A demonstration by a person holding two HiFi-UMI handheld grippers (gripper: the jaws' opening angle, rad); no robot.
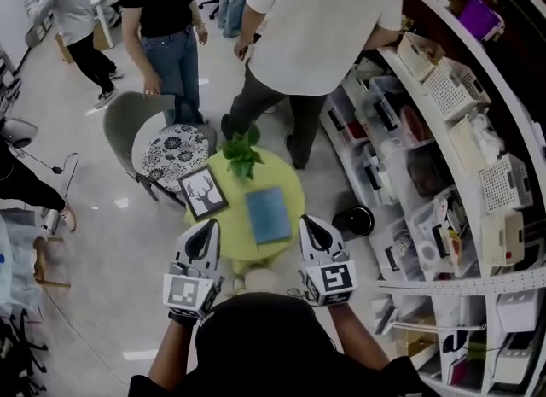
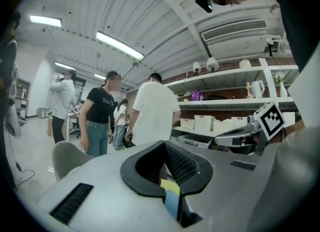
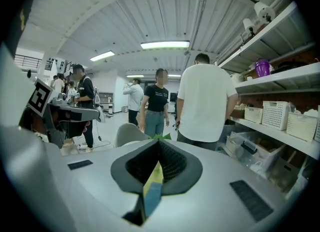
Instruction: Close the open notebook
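Note:
A blue notebook (image 1: 268, 214) lies flat with its cover up on the small round yellow-green table (image 1: 290, 183). Beside it are a framed deer picture (image 1: 202, 192) at the left and a green plant (image 1: 241, 154) at the far edge. My left gripper (image 1: 207, 225) hovers over the table's near left rim, shut and holding nothing. My right gripper (image 1: 310, 220) hovers at the near right rim, also shut and holding nothing. In each gripper view the jaws meet, and only a thin strip of yellow table and blue notebook (image 3: 151, 196) shows below them.
A grey chair with a patterned cushion (image 1: 173, 152) stands left of the table. A person in a white shirt (image 1: 320, 20) and one in black (image 1: 162, 11) stand just beyond it. Curved shelves with white baskets (image 1: 456, 173) run along the right. A black round object (image 1: 353, 220) sits on the floor.

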